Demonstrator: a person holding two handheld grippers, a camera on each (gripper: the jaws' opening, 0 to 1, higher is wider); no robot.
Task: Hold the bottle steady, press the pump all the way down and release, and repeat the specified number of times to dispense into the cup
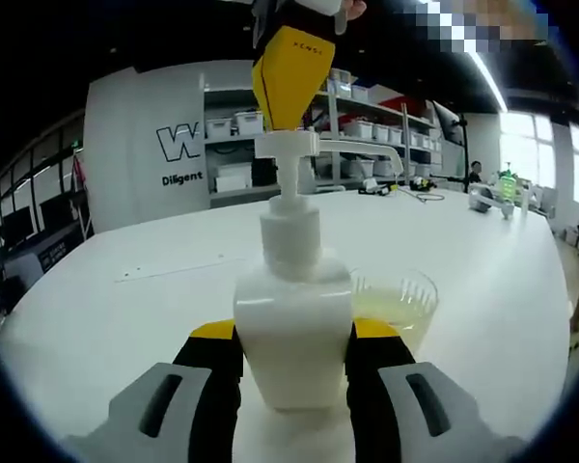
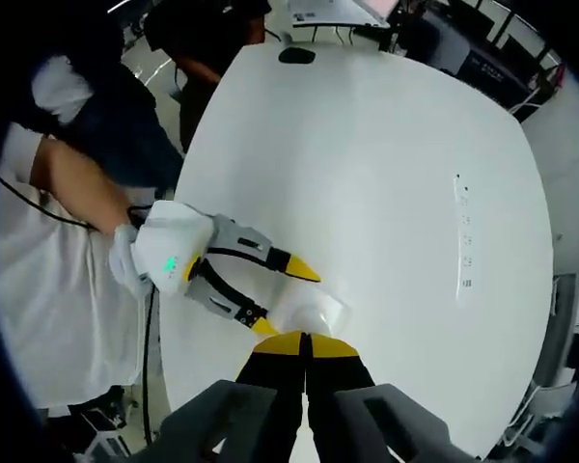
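Note:
A white pump bottle (image 1: 291,328) stands upright on the white table (image 1: 116,299), and my left gripper (image 1: 294,331) is shut on its body, one yellow-and-black jaw on each side. My right gripper (image 1: 288,106) comes down from above with its jaws shut, the yellow tip touching the top of the pump head (image 1: 288,146). The spout (image 1: 391,154) reaches right, over a clear cup (image 1: 398,304) holding some pale yellow liquid. In the right gripper view, my right gripper (image 2: 304,340) points down at the bottle (image 2: 320,311), which the left gripper (image 2: 289,301) clasps.
A person's arm (image 2: 77,183) and white shirt are at the left behind the left gripper. A socket strip (image 2: 463,231) is set into the table. Shelves with bins (image 1: 367,130) stand beyond the table. Small items (image 1: 492,198) lie at its far right.

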